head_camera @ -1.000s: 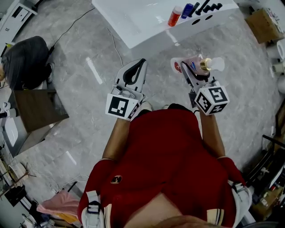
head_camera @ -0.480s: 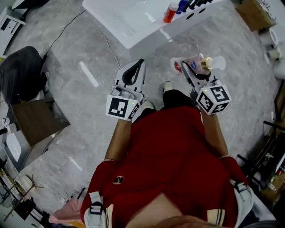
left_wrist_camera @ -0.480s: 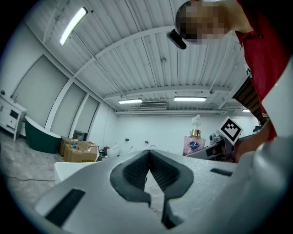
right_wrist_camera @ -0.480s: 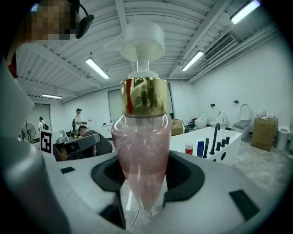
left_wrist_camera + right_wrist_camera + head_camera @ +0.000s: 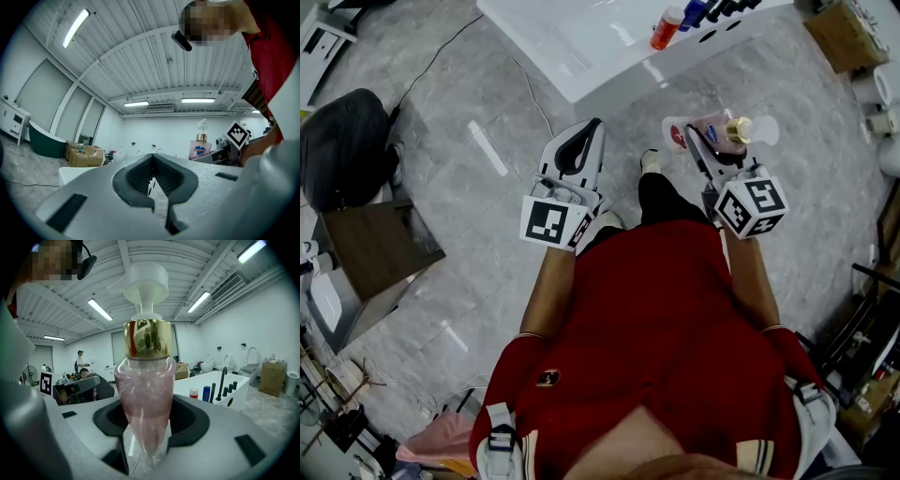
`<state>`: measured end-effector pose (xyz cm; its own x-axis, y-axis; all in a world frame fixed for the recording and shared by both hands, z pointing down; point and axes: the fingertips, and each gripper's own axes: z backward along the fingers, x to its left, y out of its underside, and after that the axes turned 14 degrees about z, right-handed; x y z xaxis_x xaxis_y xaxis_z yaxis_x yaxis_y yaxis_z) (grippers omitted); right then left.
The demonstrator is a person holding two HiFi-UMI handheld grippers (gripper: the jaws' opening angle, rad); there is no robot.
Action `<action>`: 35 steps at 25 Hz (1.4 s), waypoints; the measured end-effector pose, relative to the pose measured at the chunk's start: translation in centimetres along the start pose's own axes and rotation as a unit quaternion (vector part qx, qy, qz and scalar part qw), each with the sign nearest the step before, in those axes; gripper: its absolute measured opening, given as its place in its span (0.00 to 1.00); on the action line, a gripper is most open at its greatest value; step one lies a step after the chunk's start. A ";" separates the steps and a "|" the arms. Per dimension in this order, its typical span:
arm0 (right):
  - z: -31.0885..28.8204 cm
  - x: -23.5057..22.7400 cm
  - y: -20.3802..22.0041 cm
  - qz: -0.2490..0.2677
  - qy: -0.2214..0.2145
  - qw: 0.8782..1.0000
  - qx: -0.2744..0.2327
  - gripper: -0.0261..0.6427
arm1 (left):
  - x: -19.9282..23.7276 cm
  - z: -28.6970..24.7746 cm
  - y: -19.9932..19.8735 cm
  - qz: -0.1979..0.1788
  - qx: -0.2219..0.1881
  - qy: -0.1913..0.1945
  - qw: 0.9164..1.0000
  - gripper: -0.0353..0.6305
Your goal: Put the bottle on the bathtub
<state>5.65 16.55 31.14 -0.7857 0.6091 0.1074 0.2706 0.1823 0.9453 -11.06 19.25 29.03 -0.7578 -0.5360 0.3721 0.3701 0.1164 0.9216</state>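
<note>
A pink pump bottle [image 5: 718,131] with a gold collar and white pump lies between the jaws of my right gripper [image 5: 701,142], which is shut on it. In the right gripper view the bottle [image 5: 145,394] stands upright, filling the middle of the right gripper [image 5: 146,439]. My left gripper [image 5: 574,150] is shut with nothing in it, level with the right one over the grey floor. The left gripper view shows the left gripper [image 5: 153,174] with its pads together, and the bottle [image 5: 200,146] to the right. The white bathtub [image 5: 572,42] lies ahead at the top.
A red bottle [image 5: 666,28], a blue bottle [image 5: 694,13] and a black faucet [image 5: 220,379] stand on the tub's rim [image 5: 213,386]. A cable [image 5: 534,92] runs over the floor. A dark bag [image 5: 347,141] and brown box [image 5: 380,246] sit left, a cardboard box [image 5: 848,36] right.
The person has stepped forward: a dark trouser leg and shoe now show between the grippers. Both grippers keep their pose, the bottle still held in the right one.
</note>
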 end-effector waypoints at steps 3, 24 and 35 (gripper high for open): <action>-1.2 -1.2 -0.1 0.001 0.000 1.000 -0.006 0.36 | 0.6 -1.4 0.0 -0.008 0.008 -0.005 1.000 0.06; -12.6 -13.0 1.4 0.047 -0.063 0.997 0.004 0.36 | 5.6 -18.3 2.9 -0.034 0.069 -0.046 0.996 0.06; -17.3 -16.2 2.3 0.064 -0.134 0.989 -0.005 0.36 | 7.6 -24.3 4.8 -0.046 0.078 -0.092 0.992 0.06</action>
<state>9.35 -6.20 36.89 -0.5702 0.8092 0.1415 0.3511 0.0843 0.9325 -2.00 -4.59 33.65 -0.8756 -0.3898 0.2854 0.2174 0.2096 0.9533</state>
